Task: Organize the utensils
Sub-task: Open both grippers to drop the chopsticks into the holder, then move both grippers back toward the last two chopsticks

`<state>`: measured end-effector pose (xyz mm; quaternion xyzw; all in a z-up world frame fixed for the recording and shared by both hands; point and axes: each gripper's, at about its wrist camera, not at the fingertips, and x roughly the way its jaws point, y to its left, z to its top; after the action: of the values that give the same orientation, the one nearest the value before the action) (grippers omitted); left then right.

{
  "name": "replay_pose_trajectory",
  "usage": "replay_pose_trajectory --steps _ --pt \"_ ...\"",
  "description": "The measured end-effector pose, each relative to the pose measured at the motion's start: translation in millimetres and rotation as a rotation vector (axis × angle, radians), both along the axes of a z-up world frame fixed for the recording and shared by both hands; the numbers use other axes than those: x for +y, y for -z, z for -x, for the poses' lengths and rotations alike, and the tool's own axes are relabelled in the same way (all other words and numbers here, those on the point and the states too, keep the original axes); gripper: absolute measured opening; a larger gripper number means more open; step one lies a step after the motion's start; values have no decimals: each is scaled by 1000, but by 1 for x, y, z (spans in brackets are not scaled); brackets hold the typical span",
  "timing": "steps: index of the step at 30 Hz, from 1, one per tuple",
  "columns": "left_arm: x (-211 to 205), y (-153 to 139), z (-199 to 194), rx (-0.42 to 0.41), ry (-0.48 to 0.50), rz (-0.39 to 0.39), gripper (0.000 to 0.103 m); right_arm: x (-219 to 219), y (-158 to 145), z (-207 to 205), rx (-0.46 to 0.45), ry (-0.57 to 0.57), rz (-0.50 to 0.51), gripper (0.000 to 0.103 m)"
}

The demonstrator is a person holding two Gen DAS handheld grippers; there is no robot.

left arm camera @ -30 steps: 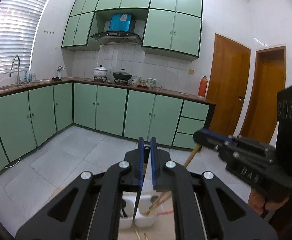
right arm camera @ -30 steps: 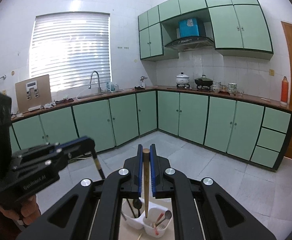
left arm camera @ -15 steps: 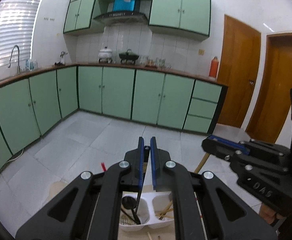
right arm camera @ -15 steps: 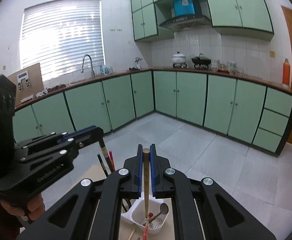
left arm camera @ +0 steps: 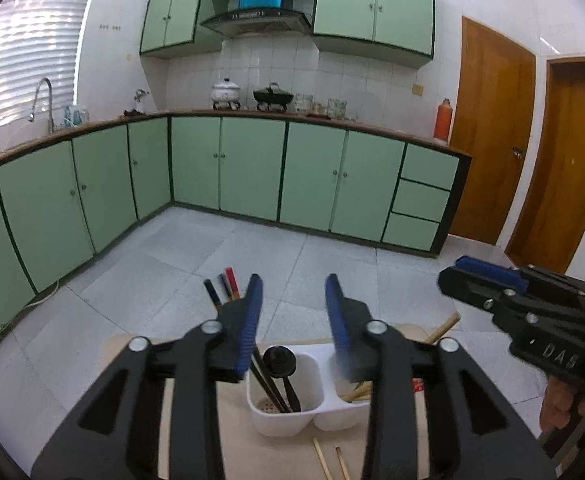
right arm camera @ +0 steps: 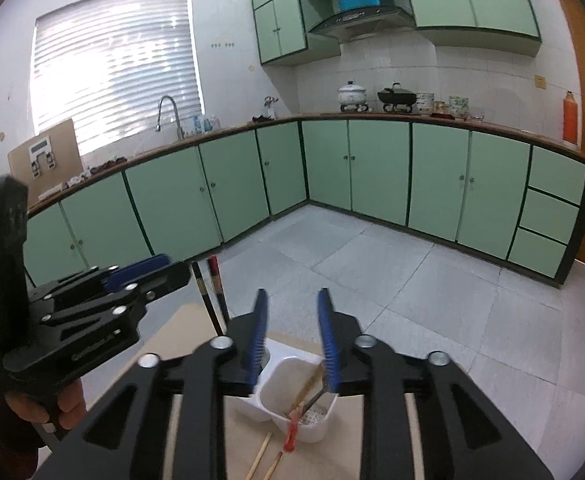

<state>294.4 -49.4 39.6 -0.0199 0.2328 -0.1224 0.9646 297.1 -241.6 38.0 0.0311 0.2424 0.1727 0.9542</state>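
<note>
- Jaws of the left gripper [left arm camera: 292,312] and right gripper [right arm camera: 292,320] are opening, nothing pinched.
- Tall dark chopsticks [left arm camera: 266,376] could tip the white two-cup plastic holder [left arm camera: 304,412], low in the frame.

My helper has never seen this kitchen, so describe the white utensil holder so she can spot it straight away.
On the pale wooden table below both grippers stands a white plastic holder with two side-by-side compartments. It is the only container there; loose wooden chopsticks lie flat beside it.

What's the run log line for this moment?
left gripper: opening, empty | right gripper: opening, empty | caddy: dark utensils left side, wooden ones right side
</note>
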Motion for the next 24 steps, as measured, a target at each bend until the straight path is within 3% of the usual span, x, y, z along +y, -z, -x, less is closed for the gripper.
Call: replay_pose_trajectory --steps 5,7,11,18,24 --pt "8 -8 35 -67 -28 11 55 -12 -7 31 -52 42 -8 51" --pt "10 -7 54 -97 -42 -1 63 -17 -7 45 -70 63 -16 63" --pt "10 4 90 -131 -55 -20 76 -22 0 70 -83 93 -27 73" --pt "13 40 133 -125 -95 -24 83 -23 39 113 -66 147 -13 81" --pt "18 83 153 -29 -110 -42 86 -19 78 139 -1 171 -12 91"
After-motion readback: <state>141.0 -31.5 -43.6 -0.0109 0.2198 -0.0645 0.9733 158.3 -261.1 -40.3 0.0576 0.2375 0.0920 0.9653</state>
